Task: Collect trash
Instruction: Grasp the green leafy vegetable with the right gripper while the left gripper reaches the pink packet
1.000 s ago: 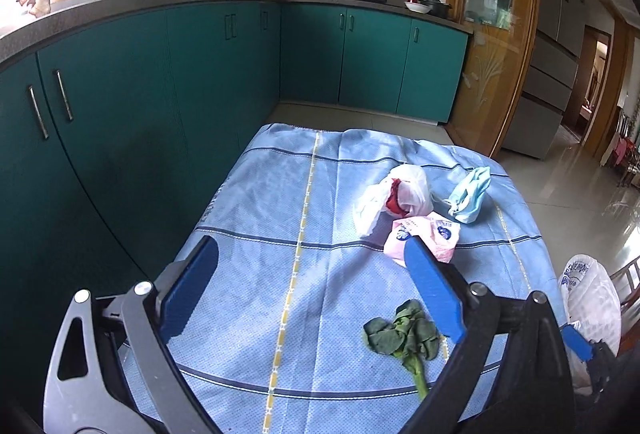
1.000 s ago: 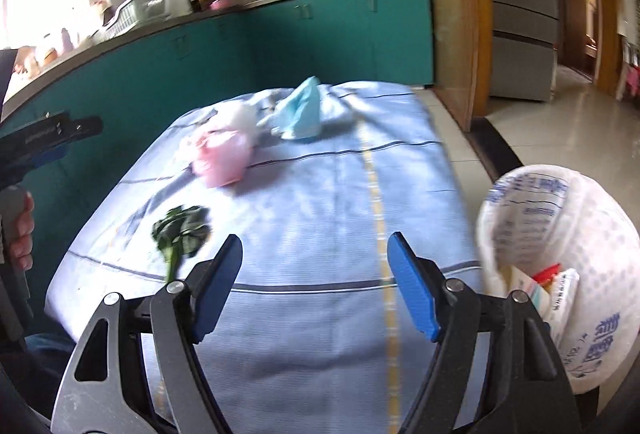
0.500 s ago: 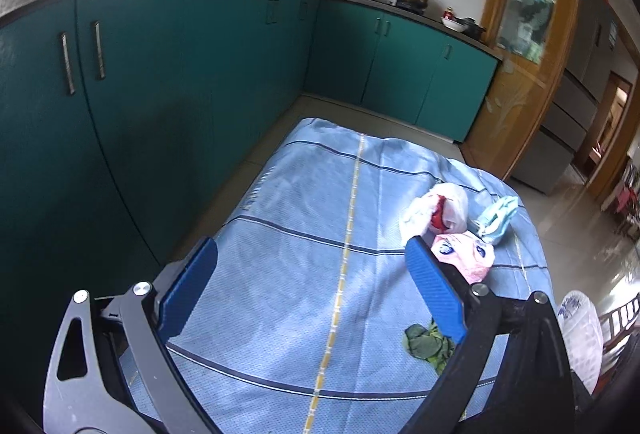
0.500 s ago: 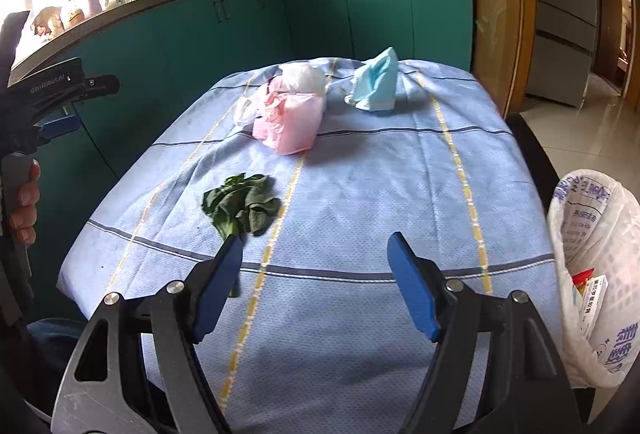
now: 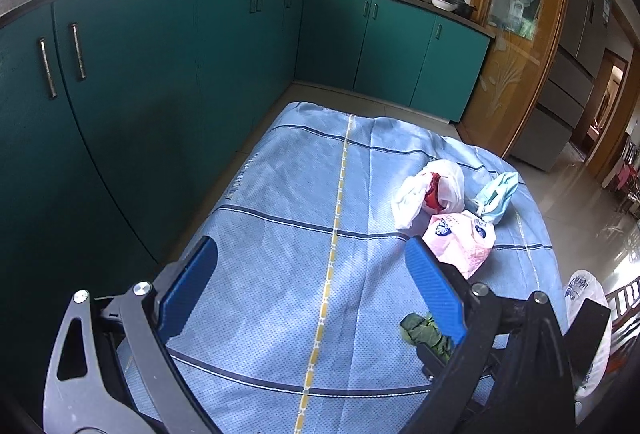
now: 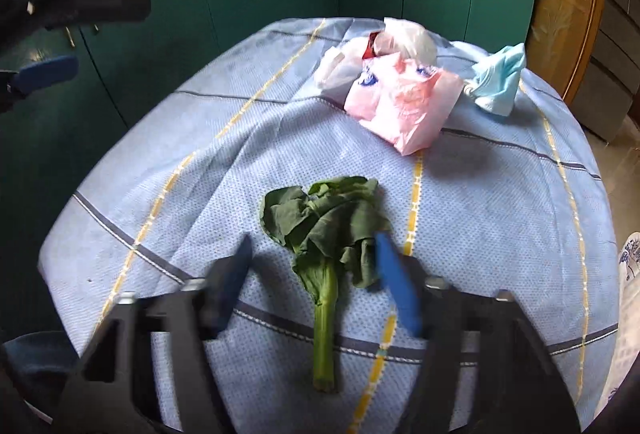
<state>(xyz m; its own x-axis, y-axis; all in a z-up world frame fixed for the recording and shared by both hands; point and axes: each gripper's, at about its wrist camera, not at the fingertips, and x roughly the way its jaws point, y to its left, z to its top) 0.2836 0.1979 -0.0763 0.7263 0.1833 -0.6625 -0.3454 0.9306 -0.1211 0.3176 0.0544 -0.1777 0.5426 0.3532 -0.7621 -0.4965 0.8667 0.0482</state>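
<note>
Right gripper (image 6: 314, 266) just closing, fingers still apart, leafy vegetable (image 6: 324, 230) lying between them on tablecloth (image 6: 500, 226), untouched. Left gripper (image 5: 312, 286) spread wide, empty; plastic bags (image 6: 400, 102) beyond fingertips.
</note>
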